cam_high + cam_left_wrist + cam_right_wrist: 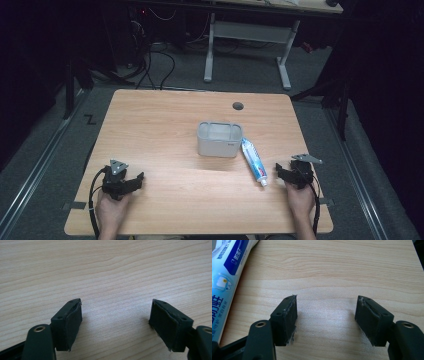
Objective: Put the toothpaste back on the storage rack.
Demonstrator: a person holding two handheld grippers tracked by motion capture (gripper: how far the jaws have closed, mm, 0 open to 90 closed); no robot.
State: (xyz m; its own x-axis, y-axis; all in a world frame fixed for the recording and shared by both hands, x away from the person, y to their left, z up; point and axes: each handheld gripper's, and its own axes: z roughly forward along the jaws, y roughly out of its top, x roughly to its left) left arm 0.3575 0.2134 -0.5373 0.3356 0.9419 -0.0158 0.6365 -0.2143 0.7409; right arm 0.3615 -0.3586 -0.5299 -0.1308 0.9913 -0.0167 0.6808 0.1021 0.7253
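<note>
You are working at a wooden table (165,130) that is filling most of the high view, with a round cable hole (238,106) sitting near its far edge. A grey open-topped container (219,139) is standing upright around the middle of the table. Just to its right, a blue-and-white toothpaste tube (254,161) is lying flat, running from beside the container toward you, with its white cap (263,183) pointing at your edge of the table.

You are holding the right gripper (283,173) low over the wood just right of the tube's cap end, not touching it; its jaws are standing spread wide with bare table between them, and the tube (227,277) is lying off to the left of them in the right gripper view.

You are holding the left gripper (134,181) near the front left corner, well apart from the tube. Its jaws are likewise gaping over bare wood.
</note>
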